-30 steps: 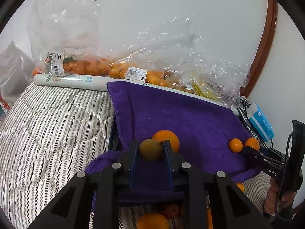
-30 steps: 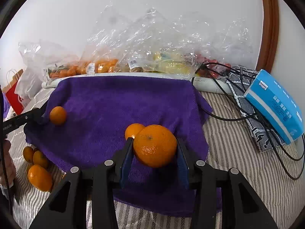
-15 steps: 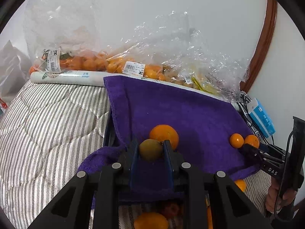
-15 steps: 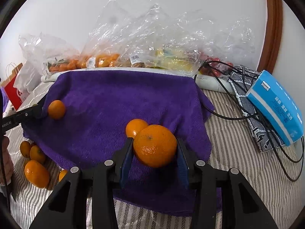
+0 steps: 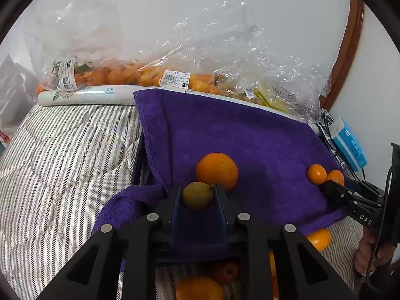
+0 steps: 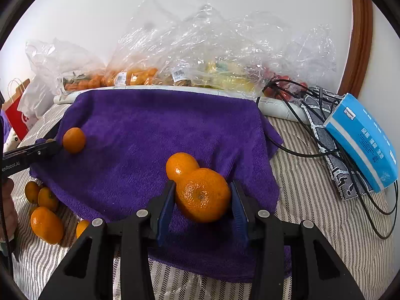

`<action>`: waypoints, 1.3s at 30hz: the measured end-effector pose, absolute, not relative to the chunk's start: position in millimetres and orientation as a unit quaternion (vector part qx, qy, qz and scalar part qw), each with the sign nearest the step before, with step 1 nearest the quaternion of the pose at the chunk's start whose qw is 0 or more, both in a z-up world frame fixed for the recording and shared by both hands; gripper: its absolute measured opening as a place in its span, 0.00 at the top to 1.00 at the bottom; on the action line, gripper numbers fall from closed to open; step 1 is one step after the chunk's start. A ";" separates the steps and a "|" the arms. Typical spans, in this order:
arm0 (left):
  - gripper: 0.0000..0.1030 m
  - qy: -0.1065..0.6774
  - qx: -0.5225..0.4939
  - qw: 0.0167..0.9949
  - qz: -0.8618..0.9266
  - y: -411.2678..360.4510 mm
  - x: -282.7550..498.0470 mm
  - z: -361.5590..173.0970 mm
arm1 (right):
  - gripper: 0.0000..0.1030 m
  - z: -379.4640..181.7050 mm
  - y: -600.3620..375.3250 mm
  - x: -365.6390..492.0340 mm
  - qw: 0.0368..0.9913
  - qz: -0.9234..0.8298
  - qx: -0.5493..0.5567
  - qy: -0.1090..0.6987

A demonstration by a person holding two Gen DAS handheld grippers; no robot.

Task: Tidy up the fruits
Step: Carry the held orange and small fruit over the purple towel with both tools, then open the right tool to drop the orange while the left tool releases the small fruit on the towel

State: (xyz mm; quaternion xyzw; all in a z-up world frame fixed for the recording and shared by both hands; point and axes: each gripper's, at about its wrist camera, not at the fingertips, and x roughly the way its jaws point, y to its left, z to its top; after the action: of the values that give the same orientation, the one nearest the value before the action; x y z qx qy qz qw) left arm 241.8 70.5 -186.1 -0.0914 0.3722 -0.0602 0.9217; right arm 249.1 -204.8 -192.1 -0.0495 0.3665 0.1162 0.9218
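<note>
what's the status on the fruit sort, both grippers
Left gripper shut on small greenish fruit. Right gripper shut on orange. Both over purple towel; nothing blocking.

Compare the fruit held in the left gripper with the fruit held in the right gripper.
The fruit in the left gripper is dull olive-yellow; the mandarin in the right gripper is bright orange. The left fruit looks smooth, while the mandarin shows a pitted peel with a stem scar facing the camera. The left fruit looks the smaller and the left gripper's fingers stand closer together. Both are roundish, clamped between blue finger pads over the purple towel.
</note>
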 end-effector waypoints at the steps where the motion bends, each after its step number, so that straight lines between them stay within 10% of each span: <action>1: 0.76 0.372 -0.090 0.922 -0.060 70.1 241.8 -186.1 | 0.58 -191.9 -204.8 248.9 0.922 0.116 -0.050 0.366; 39: 0.66 0.333 -0.086 0.938 -0.039 89.5 197.5 -172.2 | 0.45 -155.1 -205.2 193.6 0.940 0.111 0.011 0.324</action>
State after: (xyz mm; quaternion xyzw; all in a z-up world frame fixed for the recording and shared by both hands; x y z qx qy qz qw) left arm 197.5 89.5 -172.2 -0.0856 0.3327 -0.0391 0.9383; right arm 193.6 -205.2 -155.1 0.0112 0.3237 0.1106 0.9396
